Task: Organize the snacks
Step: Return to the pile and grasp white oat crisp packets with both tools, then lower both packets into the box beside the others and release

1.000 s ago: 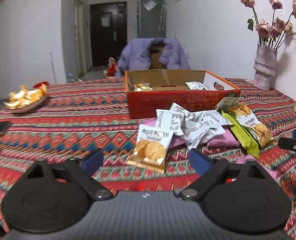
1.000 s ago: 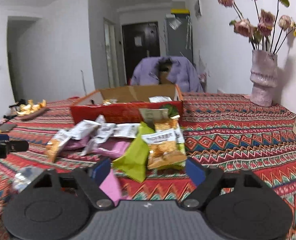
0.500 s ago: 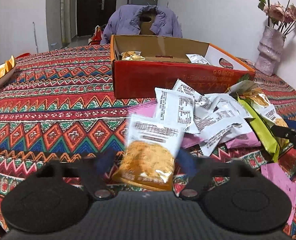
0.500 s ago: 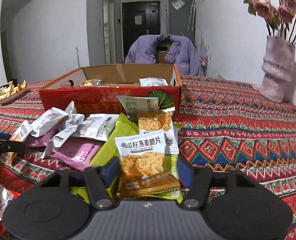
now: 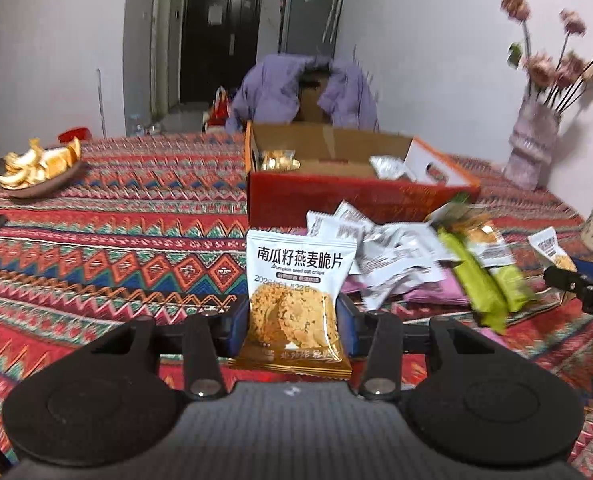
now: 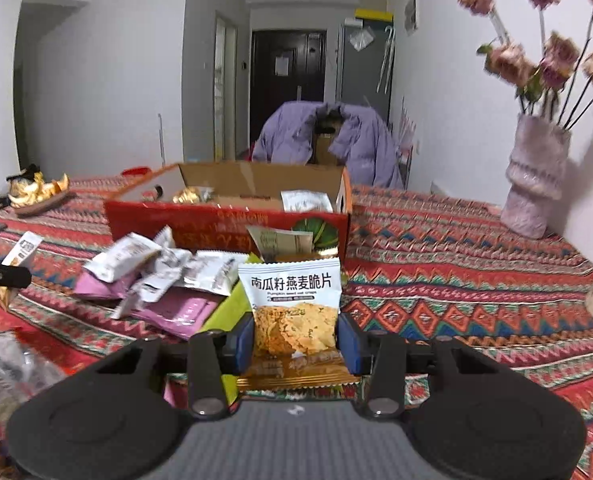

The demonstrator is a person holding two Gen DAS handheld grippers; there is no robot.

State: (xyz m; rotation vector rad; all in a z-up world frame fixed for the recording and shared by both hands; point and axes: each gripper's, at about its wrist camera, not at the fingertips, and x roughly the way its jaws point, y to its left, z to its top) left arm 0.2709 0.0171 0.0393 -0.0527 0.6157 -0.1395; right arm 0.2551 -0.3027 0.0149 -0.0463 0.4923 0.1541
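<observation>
Left claw (image 5: 294, 320), jaws closing, grips a crisp packet (image 5: 296, 300) at lower centre: white top, orange base, upright. Right claw (image 6: 296, 338), also closing, grips its twin packet (image 6: 292, 312). A second ago both claws gaped empty. Snack pile (image 5: 396, 256) and red box (image 5: 356, 196) lie beyond on the tabletop (image 5: 116, 248).

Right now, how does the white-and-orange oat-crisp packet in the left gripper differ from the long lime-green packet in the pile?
The white-and-orange oat-crisp packet is squarish, the long lime-green packet narrow. The oat-crisp packet stands upright between the closing jaws of the left gripper; the lime-green packet lies in the pile on the patterned tablecloth. Both are outside the red cardboard box.
</observation>
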